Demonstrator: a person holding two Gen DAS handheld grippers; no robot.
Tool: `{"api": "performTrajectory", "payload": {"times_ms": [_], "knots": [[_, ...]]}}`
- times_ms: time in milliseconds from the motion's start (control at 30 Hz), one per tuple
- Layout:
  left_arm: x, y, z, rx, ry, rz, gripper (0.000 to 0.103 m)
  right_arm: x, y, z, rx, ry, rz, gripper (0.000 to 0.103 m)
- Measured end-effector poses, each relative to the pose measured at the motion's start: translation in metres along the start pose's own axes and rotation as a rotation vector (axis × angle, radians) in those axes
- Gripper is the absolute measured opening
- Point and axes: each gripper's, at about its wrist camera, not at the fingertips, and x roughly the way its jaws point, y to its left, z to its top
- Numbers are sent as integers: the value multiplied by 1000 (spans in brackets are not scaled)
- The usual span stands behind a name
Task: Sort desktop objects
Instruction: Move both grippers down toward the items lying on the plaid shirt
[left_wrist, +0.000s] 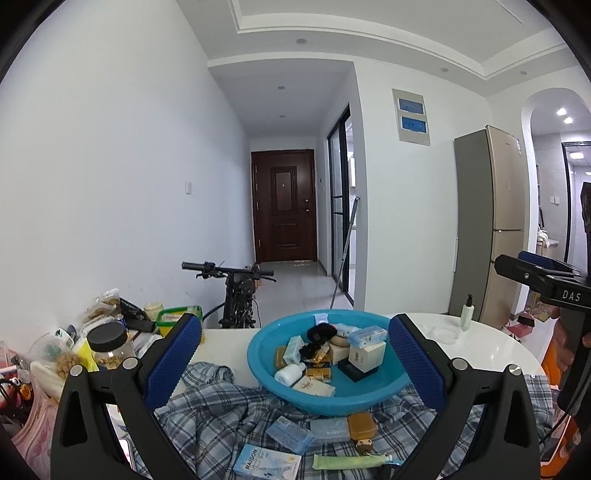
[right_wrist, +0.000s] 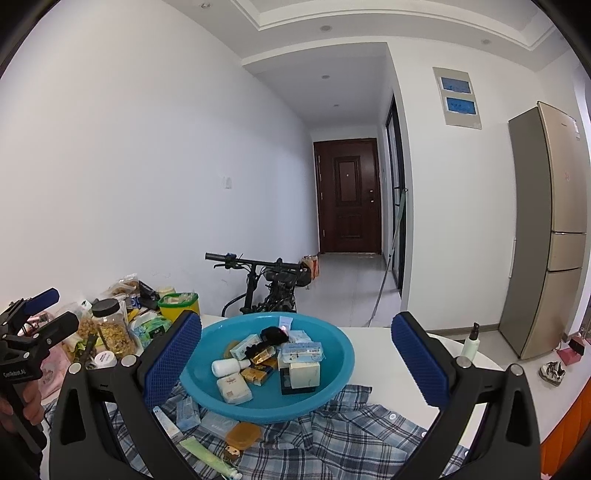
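A blue basin (left_wrist: 266, 373) (right_wrist: 340, 373) rests on a plaid shirt (left_wrist: 229, 410) (right_wrist: 332, 435) on the white table and holds several small boxes, soaps and a white bottle (left_wrist: 290, 373) (right_wrist: 229, 366). In front of it lie an orange case (left_wrist: 362, 425) (right_wrist: 242, 435), a green tube (left_wrist: 347, 461) (right_wrist: 207, 457) and small blue packs (left_wrist: 290, 434). My left gripper (left_wrist: 295, 363) is open and empty, raised before the basin. My right gripper (right_wrist: 295, 363) is open and empty too, raised before the basin. The right gripper's body shows at the far right of the left view.
Jars and snack bags (left_wrist: 107, 343) (right_wrist: 110, 328) crowd the table's left end. A pump bottle (left_wrist: 467, 312) (right_wrist: 472, 341) stands at the far right. Behind are a bicycle (left_wrist: 236, 291), a fridge (left_wrist: 491, 225) and a hallway door (left_wrist: 284, 206).
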Motion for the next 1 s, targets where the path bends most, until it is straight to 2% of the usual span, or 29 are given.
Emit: {"api": "performTrajectory", "payload": {"times_ms": [100,300,700,1000], "knots": [[4,-1,-9,-1,25,4,103,1,3,-6,0,17,10,103],[22,1,-36,-19,123,8,103,6,8,-24,-14,58,15,103],[43,-1,-91,-56,268,-9,103,18,6,-79,9,213,27,103],[57,-2,-142,-89,410,-13,103,23,6,-128,-24,313,-12,103]]}}
